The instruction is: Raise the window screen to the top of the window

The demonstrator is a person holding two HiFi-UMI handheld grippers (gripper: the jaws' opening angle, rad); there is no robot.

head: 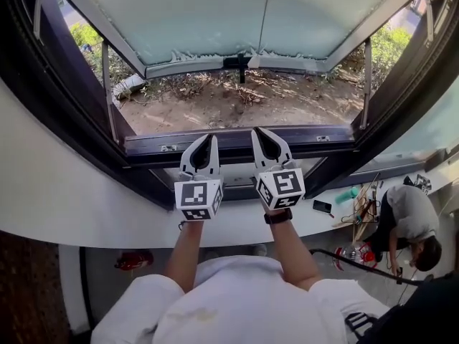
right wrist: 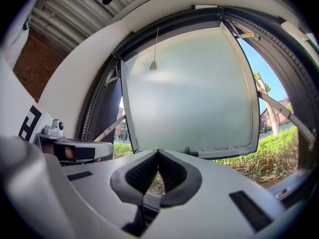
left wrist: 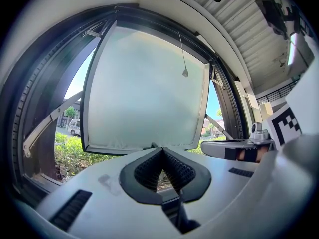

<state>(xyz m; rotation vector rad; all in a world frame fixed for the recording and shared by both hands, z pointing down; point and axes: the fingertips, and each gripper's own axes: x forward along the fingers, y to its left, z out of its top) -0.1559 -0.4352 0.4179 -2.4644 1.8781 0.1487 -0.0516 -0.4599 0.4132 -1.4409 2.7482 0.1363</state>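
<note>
We're looking down on a curved white sill (head: 64, 206) under a dark window frame (head: 237, 141). The frosted pane (head: 208, 13) is swung outward over bare dirt (head: 237, 102). Metal stays (head: 106, 84) prop it at left and right.

Left tongs (head: 206, 138) and right tongs (head: 258, 131) sit side by side at the frame's near rail, tips out toward the opening. Both are pressed together with nothing in them, and each gripper view confirms it: left tongs (left wrist: 162, 150) closed tip to tip, right tongs (right wrist: 158, 152) the same.

The screen is hard to pin down, since no view shows mesh clearly. A thin cord (left wrist: 182, 54) with a small pull hangs from the top of the frame in front of the pane, and it also shows in the right gripper view (right wrist: 156, 46).

Off to the right on the floor below, a person (head: 409, 217) crouches among tools, with a phone (head: 322, 206) near them. A red thing (head: 133, 260) lies low on the left.

Only the left gripper view catches a van (left wrist: 75, 127) outside, and only the right one a hedge (right wrist: 269, 153).
</note>
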